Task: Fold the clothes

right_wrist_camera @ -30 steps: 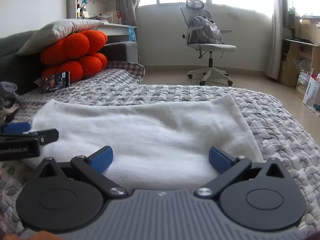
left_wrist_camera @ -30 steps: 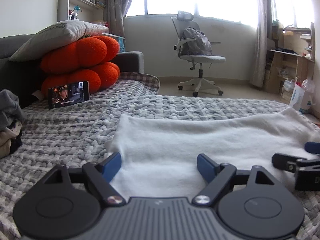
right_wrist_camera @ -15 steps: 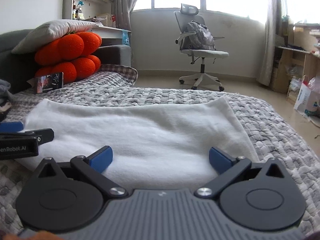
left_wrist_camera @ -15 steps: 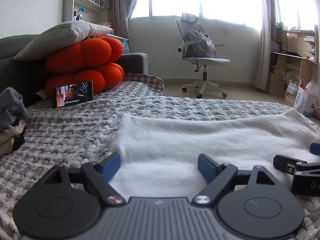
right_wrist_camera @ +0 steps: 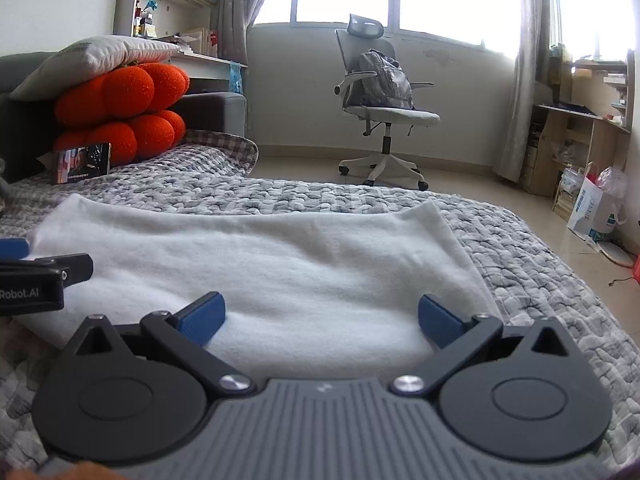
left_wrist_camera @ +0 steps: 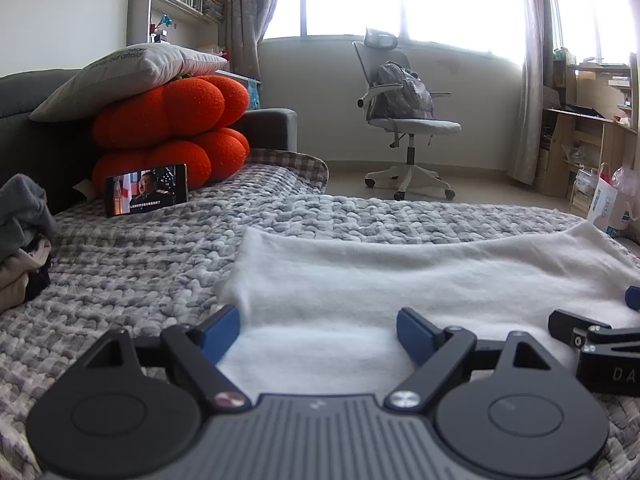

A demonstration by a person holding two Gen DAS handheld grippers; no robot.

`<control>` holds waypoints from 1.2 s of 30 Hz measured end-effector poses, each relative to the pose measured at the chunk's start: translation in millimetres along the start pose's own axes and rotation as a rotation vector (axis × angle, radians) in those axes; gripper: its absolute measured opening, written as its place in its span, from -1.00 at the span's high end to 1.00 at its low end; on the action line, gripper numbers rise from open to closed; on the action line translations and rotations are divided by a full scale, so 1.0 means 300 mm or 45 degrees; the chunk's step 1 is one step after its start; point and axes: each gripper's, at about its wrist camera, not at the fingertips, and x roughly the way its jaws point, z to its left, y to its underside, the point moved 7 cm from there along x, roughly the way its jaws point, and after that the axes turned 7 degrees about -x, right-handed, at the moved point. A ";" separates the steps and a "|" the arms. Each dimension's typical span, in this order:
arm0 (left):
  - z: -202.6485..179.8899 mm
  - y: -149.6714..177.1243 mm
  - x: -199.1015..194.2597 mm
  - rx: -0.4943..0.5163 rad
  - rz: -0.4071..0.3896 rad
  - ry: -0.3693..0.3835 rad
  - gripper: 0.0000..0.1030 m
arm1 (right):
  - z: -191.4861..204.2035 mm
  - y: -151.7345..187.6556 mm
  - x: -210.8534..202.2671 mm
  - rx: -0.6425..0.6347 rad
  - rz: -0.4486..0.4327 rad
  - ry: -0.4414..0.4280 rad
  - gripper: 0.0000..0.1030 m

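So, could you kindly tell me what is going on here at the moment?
A person is folding clothes with a handheld gripper in each hand. A white garment lies spread flat on the grey knitted blanket. The left gripper and the right gripper are both open, side by side at the garment's near edge, gripping nothing. More clothes are piled to the left.

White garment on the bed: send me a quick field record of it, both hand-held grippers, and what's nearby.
garment: white garment spread flat on the grey knitted blanket
left hand-held gripper: open, at the garment's near left corner, nothing clamped
right hand-held gripper: open, over the garment's near right part, nothing clamped
other clothes: pile of clothes at the blanket's left edge
phone: phone leaning on orange cushions, screen lit
background: office chair with a backpack on its seat
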 end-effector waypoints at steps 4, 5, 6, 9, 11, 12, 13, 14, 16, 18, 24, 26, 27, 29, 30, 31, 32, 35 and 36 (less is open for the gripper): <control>-0.002 0.001 0.002 0.007 -0.002 -0.004 -0.70 | 0.006 0.000 0.001 -0.001 -0.001 0.004 -1.00; -0.002 0.001 0.002 0.008 -0.002 -0.004 -0.71 | 0.005 -0.001 0.001 -0.001 0.000 0.005 -1.00; -0.002 0.001 0.002 0.009 -0.002 -0.004 -0.71 | 0.004 -0.001 0.000 -0.002 0.000 0.005 -1.00; -0.003 0.000 0.002 0.008 -0.004 -0.007 -0.71 | 0.006 -0.003 0.000 -0.003 -0.002 0.008 -1.00; -0.005 0.001 0.002 0.017 -0.005 -0.011 -0.73 | 0.007 -0.003 0.001 -0.004 -0.003 0.011 -1.00; -0.004 0.001 0.002 0.012 -0.004 -0.008 -0.73 | 0.007 -0.002 0.002 -0.004 -0.004 0.011 -1.00; -0.003 0.000 0.002 0.007 -0.003 -0.004 -0.74 | 0.006 -0.002 0.001 -0.002 -0.005 0.010 -1.00; -0.003 0.000 0.002 0.004 -0.002 -0.002 -0.74 | 0.005 -0.002 0.001 0.001 -0.006 0.008 -1.00; -0.009 0.002 0.002 0.017 -0.004 -0.013 -0.75 | 0.004 -0.002 0.000 0.000 -0.006 0.008 -1.00; -0.008 0.001 0.001 0.014 -0.004 -0.012 -0.75 | 0.005 -0.001 0.000 -0.001 -0.005 0.011 -1.00; -0.007 0.001 0.002 0.012 0.000 -0.005 -0.77 | 0.001 -0.001 -0.003 0.009 -0.007 0.004 -1.00; -0.005 0.000 0.000 0.009 0.001 0.003 -0.78 | -0.004 -0.001 -0.004 0.015 -0.005 -0.006 -1.00; -0.004 -0.001 -0.001 0.005 0.001 0.011 -0.81 | -0.007 0.000 -0.004 0.023 -0.002 -0.014 -1.00; 0.000 -0.001 -0.003 -0.010 0.003 0.039 -0.86 | -0.012 -0.001 -0.006 0.037 -0.003 -0.029 -1.00; 0.000 -0.001 -0.001 -0.015 0.005 0.047 -0.88 | -0.014 -0.002 -0.007 0.044 -0.004 -0.036 -1.00; 0.000 0.000 0.000 -0.013 0.006 0.047 -0.88 | -0.016 -0.002 -0.008 0.049 -0.006 -0.041 -1.00; -0.001 0.000 0.000 -0.010 0.007 0.046 -0.88 | -0.017 -0.002 -0.010 0.054 -0.007 -0.045 -1.00; -0.012 0.001 0.000 0.013 0.004 0.030 -0.89 | -0.016 -0.003 -0.013 0.051 -0.006 -0.045 -1.00; -0.015 0.002 0.000 0.019 0.004 0.026 -0.89 | -0.016 -0.003 -0.013 0.050 -0.006 -0.046 -1.00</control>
